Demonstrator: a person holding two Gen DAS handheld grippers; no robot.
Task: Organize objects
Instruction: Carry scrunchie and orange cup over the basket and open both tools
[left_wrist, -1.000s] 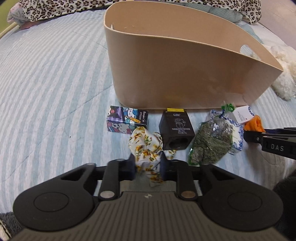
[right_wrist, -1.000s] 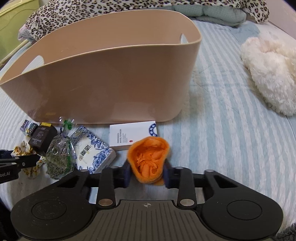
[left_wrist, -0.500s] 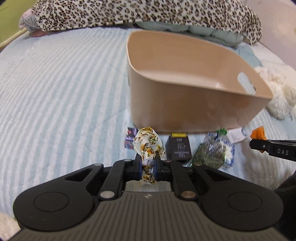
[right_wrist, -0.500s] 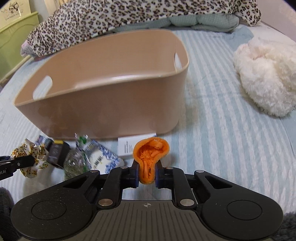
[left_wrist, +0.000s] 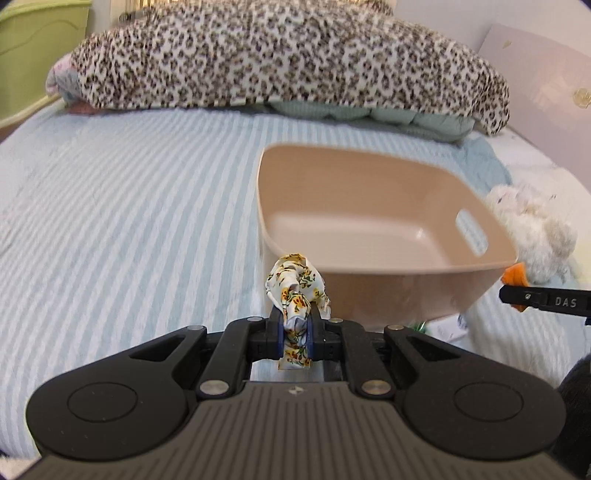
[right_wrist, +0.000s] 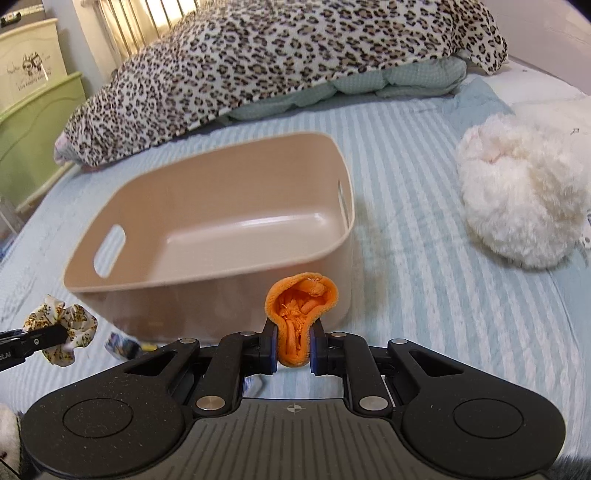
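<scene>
A tan plastic basket (left_wrist: 476, 273) (right_wrist: 207, 291) with cut-out handles stands on the striped bed, its inside bare. My left gripper (left_wrist: 294, 328) is shut on a floral scrunchie (left_wrist: 295, 288), held above the bed just before the basket's near left corner. The scrunchie also shows in the right wrist view (right_wrist: 70, 321). My right gripper (right_wrist: 293, 347) is shut on an orange cloth piece (right_wrist: 301, 310), held in front of the basket's near wall. The orange piece shows at the right edge of the left wrist view (left_wrist: 515, 275).
A leopard-print blanket (left_wrist: 280, 59) (right_wrist: 280, 55) lies across the far end of the bed. A white fluffy toy (right_wrist: 524, 199) (left_wrist: 532, 232) lies right of the basket. Small packets (right_wrist: 122, 341) lie on the bed below the basket's near wall, mostly hidden.
Both grippers have closed on their items and risen from the bed, lifting the scrunchie and the orange piece. The basket's inside has come into view.
</scene>
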